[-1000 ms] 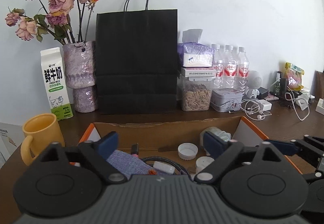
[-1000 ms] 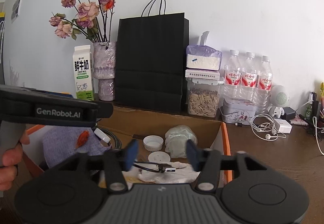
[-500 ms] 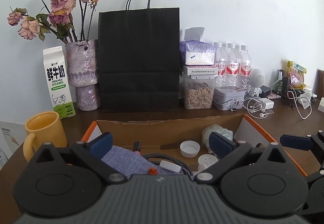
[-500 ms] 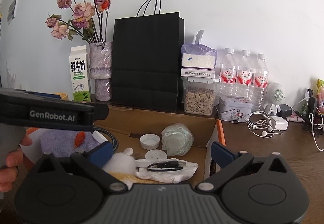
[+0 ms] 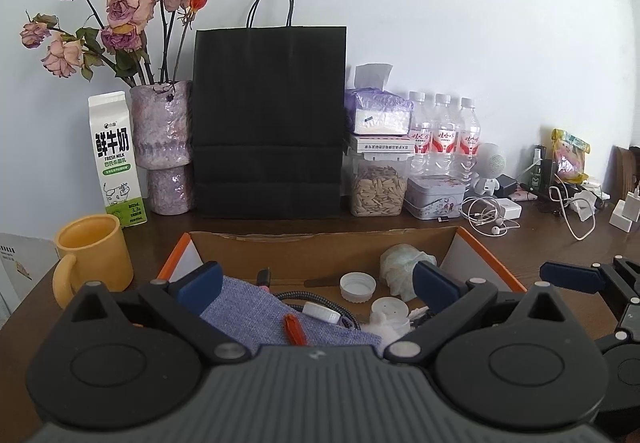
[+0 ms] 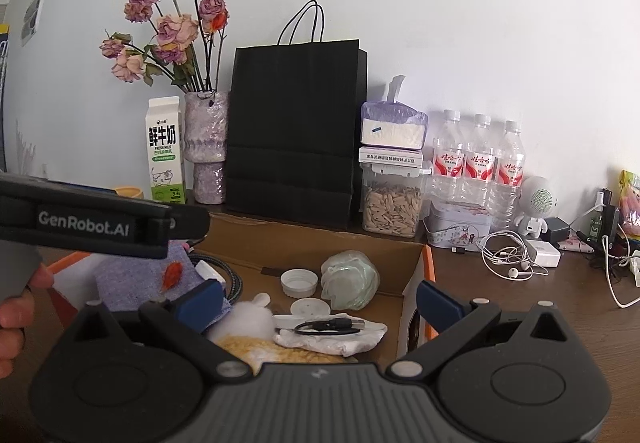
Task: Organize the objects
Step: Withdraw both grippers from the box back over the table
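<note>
An open cardboard box (image 5: 320, 239) with orange edges sits on the dark wooden table. It holds a blue-grey cloth pouch (image 5: 256, 307), a braided cable, white caps (image 5: 357, 286), a greenish wrapped bundle (image 5: 400, 263) and a short black cable (image 6: 328, 327) lying on white tissue (image 6: 332, 343). My left gripper (image 5: 318, 281) hangs open over the pouch, nothing between its fingers. My right gripper (image 6: 320, 301) stands wide open above the box's (image 6: 428, 263) right part. The black cable lies loose below and between its fingers, touching neither. A hand holds the left gripper's body (image 6: 100, 227).
Along the wall stand a milk carton (image 5: 116, 159), a vase of dried roses (image 5: 162, 139), a black paper bag (image 5: 268, 123), a seed jar (image 5: 378, 191), a tin and three water bottles (image 5: 444, 135). A yellow mug (image 5: 92, 251) is left of the box; earphones (image 5: 488, 215) and chargers lie right.
The right gripper's jaws spread from narrow to wide, and the short black cable that was between them now lies on the tissue. The left gripper drew back slightly from the box.
</note>
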